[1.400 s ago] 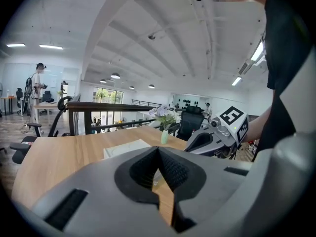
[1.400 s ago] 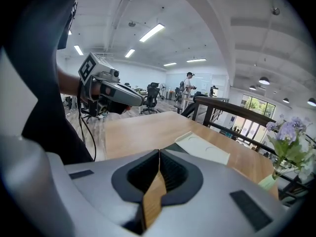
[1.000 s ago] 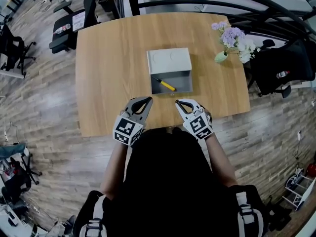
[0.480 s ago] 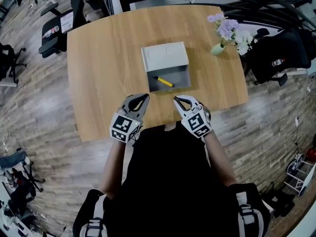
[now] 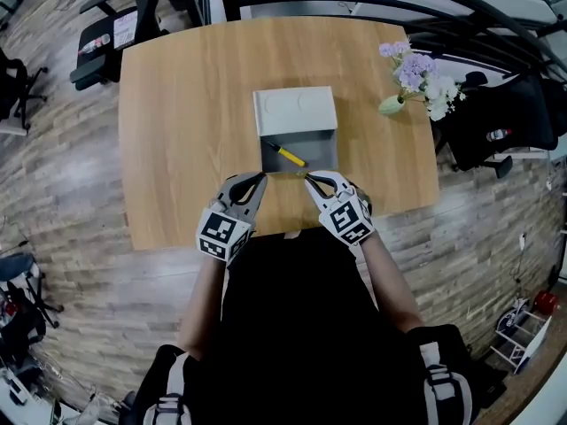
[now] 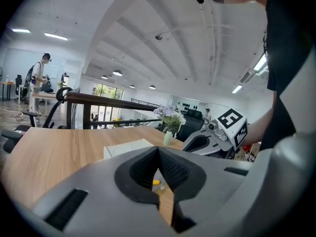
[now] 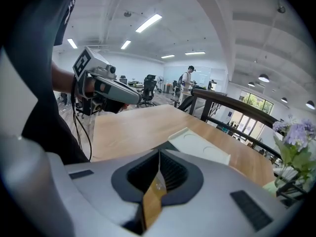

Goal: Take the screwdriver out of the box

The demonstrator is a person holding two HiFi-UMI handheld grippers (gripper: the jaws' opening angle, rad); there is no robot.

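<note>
An open grey box (image 5: 328, 156) stands mid-table, its pale lid (image 5: 295, 112) folded back behind it. A yellow-handled screwdriver (image 5: 289, 155) lies slanted inside. My left gripper (image 5: 260, 178) and right gripper (image 5: 310, 178) hover side by side just short of the box's near wall, both shut on nothing. In the left gripper view the shut jaws meet at the left gripper's tip (image 6: 158, 150), with a speck of the yellow screwdriver (image 6: 156, 182) below and the lid (image 6: 126, 148) beyond. The right gripper view shows the right gripper (image 7: 159, 154) shut, the lid (image 7: 200, 145) ahead.
A small vase of purple and white flowers (image 5: 412, 76) stands at the wooden table's (image 5: 186, 131) far right corner. Office chairs (image 5: 111, 38) and a dark railing ring the table. A person (image 7: 187, 85) stands far off in the room.
Both grippers have edged forward, so their tips now sit closer to the box's near wall. The jaws have stayed shut; the screwdriver has not moved in the box.
</note>
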